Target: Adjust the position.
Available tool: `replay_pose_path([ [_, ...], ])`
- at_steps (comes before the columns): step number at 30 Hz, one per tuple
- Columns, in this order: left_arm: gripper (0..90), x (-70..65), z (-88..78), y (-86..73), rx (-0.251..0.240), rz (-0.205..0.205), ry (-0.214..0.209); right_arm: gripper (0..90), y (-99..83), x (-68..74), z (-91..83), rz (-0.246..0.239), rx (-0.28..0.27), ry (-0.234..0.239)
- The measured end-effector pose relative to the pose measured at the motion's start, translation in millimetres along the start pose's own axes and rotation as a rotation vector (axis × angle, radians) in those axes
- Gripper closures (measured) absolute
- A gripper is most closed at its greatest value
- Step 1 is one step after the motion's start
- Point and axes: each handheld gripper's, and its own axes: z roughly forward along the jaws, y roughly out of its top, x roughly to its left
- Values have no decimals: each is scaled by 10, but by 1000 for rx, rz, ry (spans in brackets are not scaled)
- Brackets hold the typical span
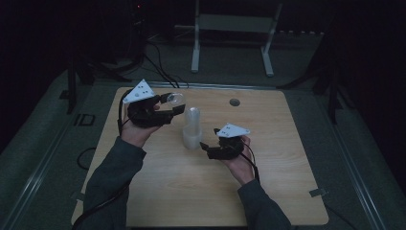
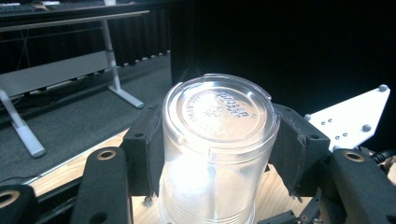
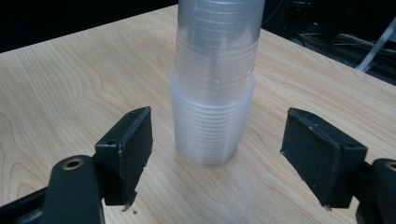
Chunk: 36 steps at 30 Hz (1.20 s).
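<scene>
Two grey sleeves (image 1: 112, 177) come in at the near edge of the wooden table (image 1: 268, 191), one on each side. The landmark here is the stack of clear cups (image 1: 192, 129), which stands bottoms up near the middle of the table.

Nearest to the stack on the person's side is the right gripper (image 3: 212, 158). It sits low, just beside the stack, on its right and a little closer to the person. Its two black jaws stand apart, with the bottom of the stack in front of the gap between them. The pads do not touch the cups. A white three-cornered plate (image 1: 232, 130) sits on top of this gripper.

To the left of the stack, and a bit farther back, is the left gripper (image 1: 173, 106). It is held up above the table. Its jaws are clamped on one clear cup (image 2: 215, 154), one pad on each side. The cup's flat round bottom faces that gripper's camera. In the high view this cup hangs just beside the top of the stack, up and to the left.

Past the stack, on the far part of the table, is a small round hole (image 1: 234, 102). Black cables (image 1: 160, 67) lie on the grey floor behind the table. Farther still stands a white frame (image 1: 233, 36) with two legs. Behind that it is too dark to tell.
</scene>
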Motion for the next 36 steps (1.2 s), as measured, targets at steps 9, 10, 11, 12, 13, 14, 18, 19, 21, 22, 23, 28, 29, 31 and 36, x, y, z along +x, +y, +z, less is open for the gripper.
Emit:
replay_pose_path([
  [9, 409, -34, -85, -63, -11, -2, -11, 244, -50, 15, -28, -4, 5, 9],
  [10, 409, -38, -91, -67, -12, -1, -9, 244, -52, 18, -31, -5, 3, 9],
  [11, 409, -41, -101, -77, -16, -3, -9, 243, -53, 19, -34, -6, 3, 10],
  [12, 409, -42, -109, -84, -16, -3, -9, 243, -54, 18, -37, -8, 1, 11],
  [13, 409, -42, -114, -93, -14, -2, -9, 243, -54, 17, -38, -10, 2, 11],
  [14, 410, -43, -117, -104, -13, -4, -8, 243, -53, 14, -40, -13, 2, 10],
  [18, 410, -47, -131, -161, -9, -12, -11, 243, -54, 12, -60, -13, -3, 10],
  [19, 409, -49, -134, -177, -8, -15, -11, 243, -57, 13, -64, -15, -3, 11],
  [21, 409, -53, -139, -207, -6, -17, -12, 243, -66, 15, -71, -17, 1, 10],
  [22, 409, -55, -140, -220, -7, -19, -12, 244, -71, 15, -73, -15, 1, 10],
  [23, 409, -56, -142, -235, -9, -21, -11, 243, -76, 12, -73, -14, -1, 9],
  [28, 409, -55, -143, -303, -18, -32, -15, 252, -89, 6, -73, -4, 4, 10],
  [29, 409, -51, -130, -342, -17, -37, -17, 252, -92, 6, -71, -4, 5, 11],
  [31, 409, -49, -115, -380, -10, -42, -16, 253, -95, 13, -76, -9, 8, 11],
  [36, 409, -53, -98, -464, 0, -47, -20, 253, -99, 18, -95, -15, 5, 12],
])
